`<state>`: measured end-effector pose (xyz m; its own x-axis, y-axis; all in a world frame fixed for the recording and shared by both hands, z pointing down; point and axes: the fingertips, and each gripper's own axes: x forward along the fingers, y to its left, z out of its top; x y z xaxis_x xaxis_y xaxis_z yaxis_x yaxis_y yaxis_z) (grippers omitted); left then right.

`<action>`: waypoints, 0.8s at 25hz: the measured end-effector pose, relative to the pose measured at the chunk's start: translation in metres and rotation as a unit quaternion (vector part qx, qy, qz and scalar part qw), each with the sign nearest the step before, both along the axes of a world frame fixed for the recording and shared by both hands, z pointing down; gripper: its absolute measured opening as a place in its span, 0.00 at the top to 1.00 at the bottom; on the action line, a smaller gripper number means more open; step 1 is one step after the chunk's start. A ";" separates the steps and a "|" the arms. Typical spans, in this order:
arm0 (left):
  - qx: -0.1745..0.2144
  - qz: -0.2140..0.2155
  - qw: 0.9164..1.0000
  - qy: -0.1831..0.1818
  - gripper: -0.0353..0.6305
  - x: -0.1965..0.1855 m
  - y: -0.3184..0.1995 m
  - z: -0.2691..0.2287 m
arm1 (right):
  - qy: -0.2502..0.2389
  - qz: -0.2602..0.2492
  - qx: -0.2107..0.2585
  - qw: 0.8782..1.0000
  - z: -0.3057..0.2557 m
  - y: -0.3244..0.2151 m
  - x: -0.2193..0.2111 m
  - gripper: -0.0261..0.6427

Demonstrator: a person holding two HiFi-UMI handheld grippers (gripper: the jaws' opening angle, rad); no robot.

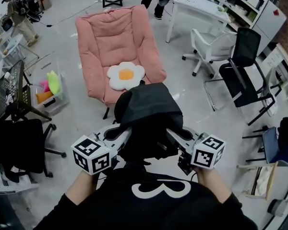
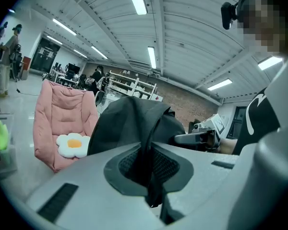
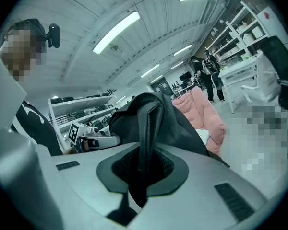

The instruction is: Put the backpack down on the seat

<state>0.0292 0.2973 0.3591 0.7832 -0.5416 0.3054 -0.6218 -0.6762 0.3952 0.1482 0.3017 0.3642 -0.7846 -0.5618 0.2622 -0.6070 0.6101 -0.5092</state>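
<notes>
A black backpack point(image 1: 148, 110) hangs in the air between my two grippers, in front of the pink padded seat point(image 1: 116, 42). My left gripper point(image 1: 127, 134) is shut on a black strap of the backpack point(image 2: 145, 147). My right gripper point(image 1: 169, 133) is shut on another strap point(image 3: 146, 133) on the bag's other side. A white and yellow egg-shaped cushion point(image 1: 126, 75) lies on the seat; the bag's top edge hides the seat's front. In the left gripper view the seat point(image 2: 57, 114) stands to the left of the bag.
A white office chair point(image 1: 209, 44) and a black chair point(image 1: 242, 71) stand to the right of the seat, by a white desk point(image 1: 197, 6). A clear bin of coloured items point(image 1: 50, 90) sits left. Black chair point(image 1: 19, 143) at near left. People stand far back.
</notes>
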 end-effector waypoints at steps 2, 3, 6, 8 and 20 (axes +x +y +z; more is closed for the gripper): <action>-0.007 0.004 1.000 0.002 0.92 -0.006 -0.027 0.005 | 0.002 0.009 -0.006 1.000 0.005 -0.026 -0.006 0.91; -0.011 0.006 1.000 0.002 0.92 -0.009 -0.040 0.008 | 0.003 0.013 -0.009 1.000 0.007 -0.039 -0.010 0.91; -0.019 0.009 1.000 0.003 0.92 -0.022 -0.081 0.011 | 0.005 0.020 -0.019 1.000 0.009 -0.078 -0.022 0.91; -0.022 0.009 1.000 0.005 0.92 -0.030 -0.107 0.010 | 0.010 0.022 -0.022 0.999 0.008 -0.103 -0.031 0.91; -0.023 0.007 1.000 0.007 0.92 -0.082 -0.219 0.029 | 0.032 0.019 -0.027 0.999 0.026 -0.211 -0.081 0.91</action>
<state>-0.0530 0.0786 0.3882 0.7952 -0.5159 0.3186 -0.6062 -0.6659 0.4348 0.0673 0.0908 0.3903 -0.7441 -0.5735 0.3426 -0.6612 0.5588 -0.5006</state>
